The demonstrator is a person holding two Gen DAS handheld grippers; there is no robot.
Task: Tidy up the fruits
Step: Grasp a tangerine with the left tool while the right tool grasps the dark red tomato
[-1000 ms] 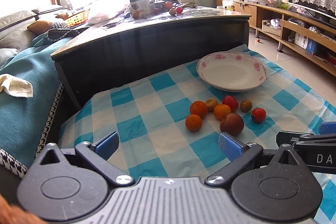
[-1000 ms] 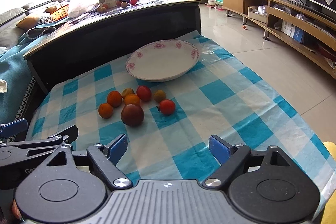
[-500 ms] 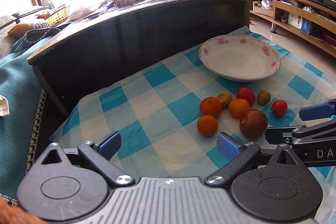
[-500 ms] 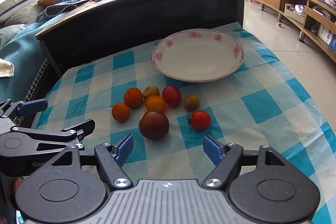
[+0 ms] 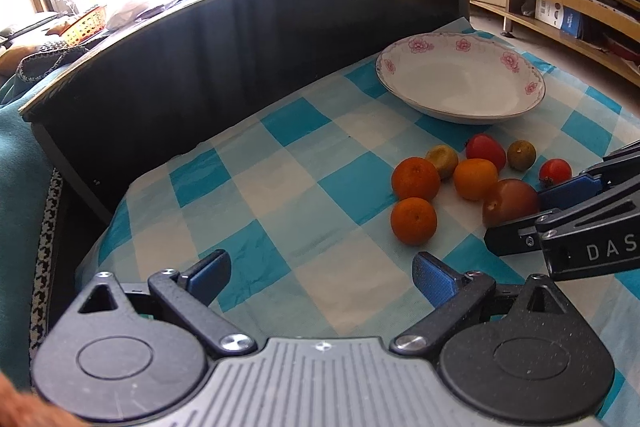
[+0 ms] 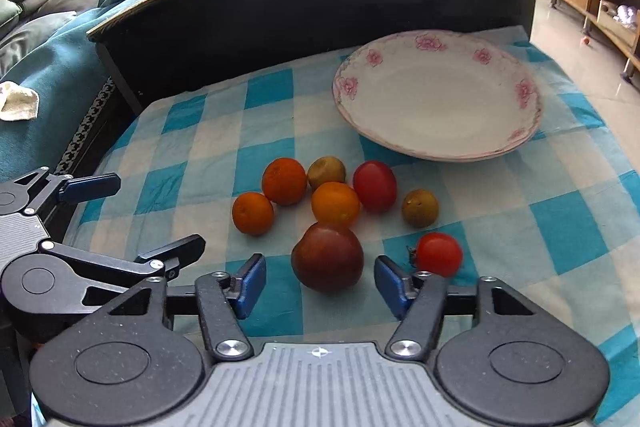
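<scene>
Closing in, my right hand-held gripper is straddling the dark plum, jaws released; left hand-held gripper is hanging released too

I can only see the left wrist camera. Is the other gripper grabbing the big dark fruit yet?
Observer: Not yet. In the right wrist view the right gripper is open. The big dark fruit sits between its blue pads, touching neither.
Operator: Is the little red tomato in the way?
Observer: The small red tomato lies close outside the right-hand pad, apart from the dark fruit.
Operator: Is there anything I can't see at all?
Observer: A white cloth lies on the teal cover, far left.
</scene>
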